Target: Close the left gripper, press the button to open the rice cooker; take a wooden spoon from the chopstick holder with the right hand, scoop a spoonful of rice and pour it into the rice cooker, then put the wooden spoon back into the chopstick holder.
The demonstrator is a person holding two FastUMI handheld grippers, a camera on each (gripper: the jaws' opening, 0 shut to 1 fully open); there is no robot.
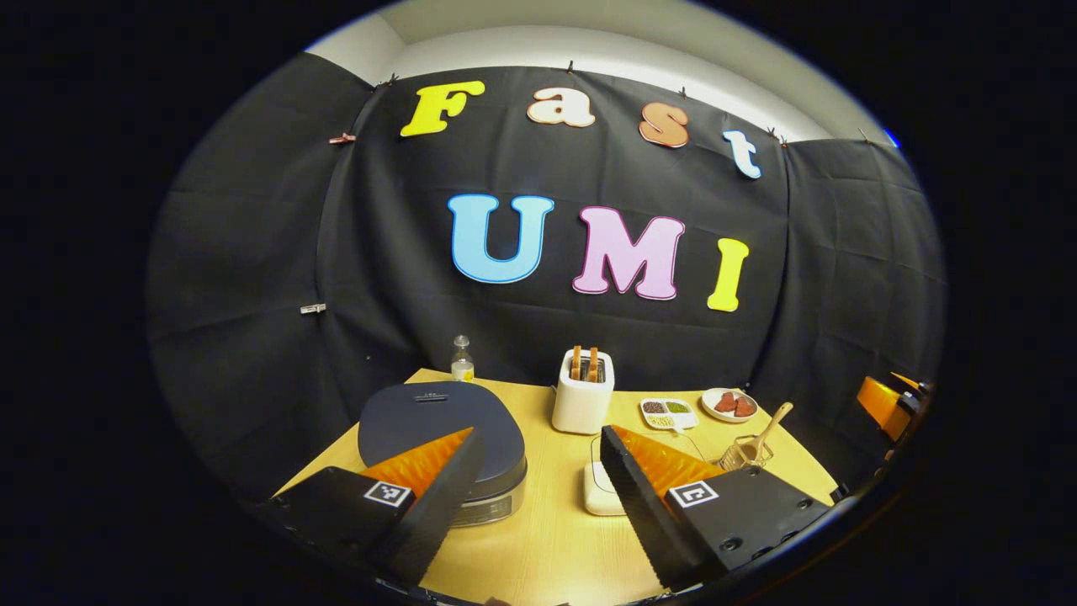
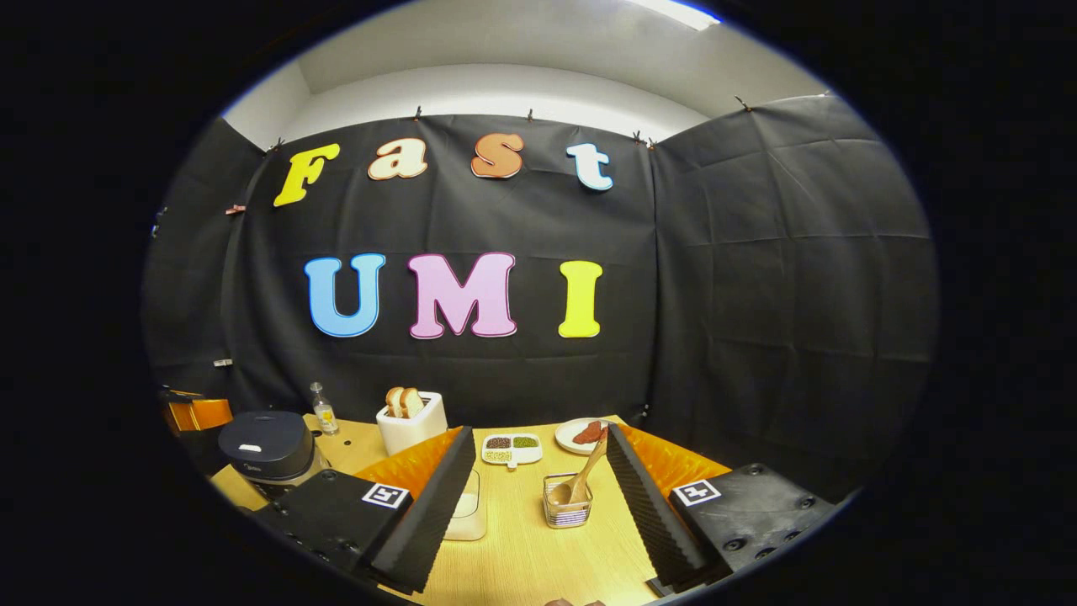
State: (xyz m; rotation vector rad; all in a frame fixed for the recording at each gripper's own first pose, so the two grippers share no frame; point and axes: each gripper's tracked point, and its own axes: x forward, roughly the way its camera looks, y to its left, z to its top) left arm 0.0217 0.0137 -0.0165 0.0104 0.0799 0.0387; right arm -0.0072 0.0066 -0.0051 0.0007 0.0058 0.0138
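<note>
Wooden spoon (image 2: 580, 480) in chopstick holder (image 2: 566, 505), toaster (image 2: 412, 425) behind closed rice cooker (image 1: 442, 438)

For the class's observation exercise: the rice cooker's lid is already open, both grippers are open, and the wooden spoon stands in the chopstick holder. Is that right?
One detail is wrong: the rice cooker has its lid shut, as the left gripper view shows. The rest holds: the left gripper and the right gripper are open, and the wooden spoon stands in the chopstick holder.

Bare table (image 2: 522, 539) before chopstick holder (image 2: 566, 501).
</note>
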